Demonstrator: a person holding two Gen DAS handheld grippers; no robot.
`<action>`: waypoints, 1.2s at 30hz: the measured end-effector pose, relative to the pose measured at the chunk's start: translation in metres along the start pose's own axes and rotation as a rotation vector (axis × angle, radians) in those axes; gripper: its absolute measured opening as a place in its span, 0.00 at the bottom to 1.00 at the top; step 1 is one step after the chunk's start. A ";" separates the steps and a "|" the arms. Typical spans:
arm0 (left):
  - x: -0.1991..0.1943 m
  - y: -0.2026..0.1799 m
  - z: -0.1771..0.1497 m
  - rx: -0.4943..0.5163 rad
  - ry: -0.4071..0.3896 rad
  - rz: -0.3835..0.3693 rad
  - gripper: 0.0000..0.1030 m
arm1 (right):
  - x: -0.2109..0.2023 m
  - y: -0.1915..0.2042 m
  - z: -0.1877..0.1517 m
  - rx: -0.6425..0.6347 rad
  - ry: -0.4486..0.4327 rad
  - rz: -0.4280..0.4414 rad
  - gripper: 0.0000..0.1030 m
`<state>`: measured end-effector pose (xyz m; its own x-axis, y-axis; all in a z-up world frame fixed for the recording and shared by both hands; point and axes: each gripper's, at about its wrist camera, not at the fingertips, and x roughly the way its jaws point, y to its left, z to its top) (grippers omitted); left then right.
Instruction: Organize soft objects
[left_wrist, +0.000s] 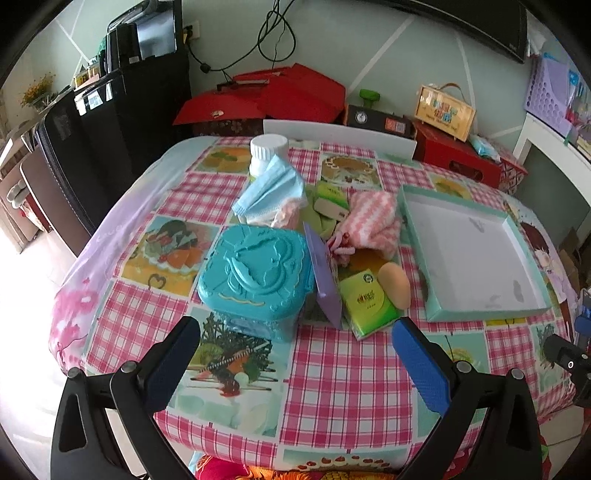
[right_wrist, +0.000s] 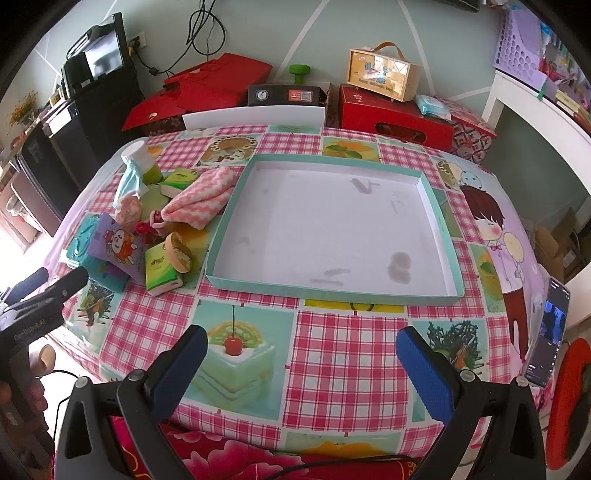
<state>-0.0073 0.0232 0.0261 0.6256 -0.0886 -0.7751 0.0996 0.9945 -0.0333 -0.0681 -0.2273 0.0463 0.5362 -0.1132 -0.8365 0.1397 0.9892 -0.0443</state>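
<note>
While both grippers hang over the near edge of the checked tablecloth, the left gripper and the right gripper each have their blue-padded fingers spread wide with nothing between them. Left of the shallow teal-rimmed tray lies a cluster: a pink striped cloth touching the tray's wall, a blue face mask against a white-capped bottle, a green tissue pack, a tan sponge and a teal lidded box.
</note>
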 end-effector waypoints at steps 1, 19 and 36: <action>-0.001 0.000 0.000 0.000 -0.004 0.001 1.00 | 0.000 0.000 0.000 -0.001 -0.001 -0.001 1.00; 0.004 -0.004 0.001 0.028 0.013 -0.042 1.00 | 0.003 0.006 0.003 -0.019 0.007 0.004 1.00; 0.009 0.018 0.039 0.010 0.055 -0.113 1.00 | 0.011 0.020 0.021 -0.059 -0.005 0.030 1.00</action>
<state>0.0297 0.0380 0.0433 0.5662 -0.1967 -0.8004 0.1750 0.9777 -0.1165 -0.0418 -0.2110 0.0475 0.5432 -0.0832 -0.8355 0.0741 0.9959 -0.0510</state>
